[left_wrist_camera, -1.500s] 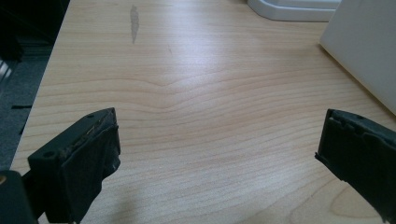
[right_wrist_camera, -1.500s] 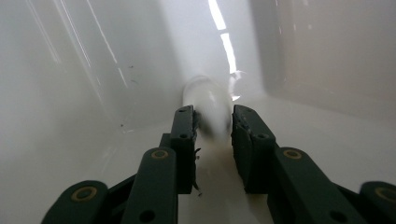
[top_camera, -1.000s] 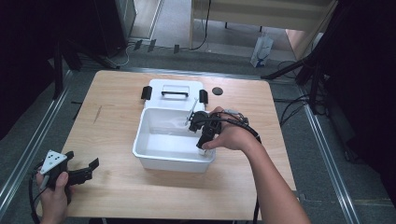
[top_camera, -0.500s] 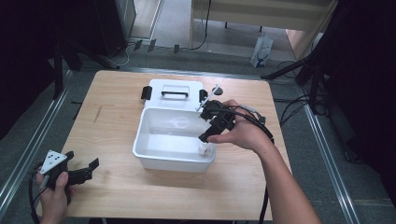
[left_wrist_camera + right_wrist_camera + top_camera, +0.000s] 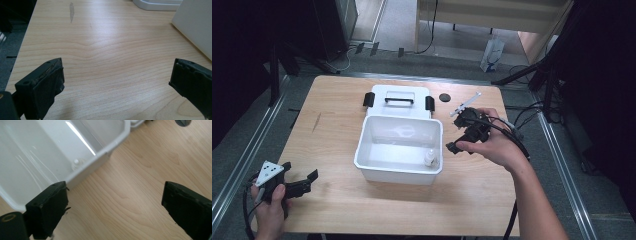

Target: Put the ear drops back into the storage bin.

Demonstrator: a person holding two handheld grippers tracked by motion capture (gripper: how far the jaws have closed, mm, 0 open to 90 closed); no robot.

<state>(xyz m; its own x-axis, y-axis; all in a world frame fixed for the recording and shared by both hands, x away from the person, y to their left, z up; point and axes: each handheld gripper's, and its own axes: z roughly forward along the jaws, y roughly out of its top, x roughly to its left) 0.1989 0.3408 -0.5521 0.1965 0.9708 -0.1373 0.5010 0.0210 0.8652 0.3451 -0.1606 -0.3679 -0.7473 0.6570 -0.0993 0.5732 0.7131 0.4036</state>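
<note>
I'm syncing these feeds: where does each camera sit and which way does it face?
High view: above the table, looking forward and down; both forearms and hands show.
Left gripper view: rides the left gripper, facing bare tabletop; open jaws show.
Right gripper view: rides the right gripper, facing the white bin's corner; open jaws show.
Shared: the bin and small bottle.

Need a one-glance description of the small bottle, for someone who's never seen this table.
Find the open white tub mid-table, in front of its flat lid. The small bottle stands upright in the tub's near right corner. It is the only thing inside: clear with a white cap.
</note>
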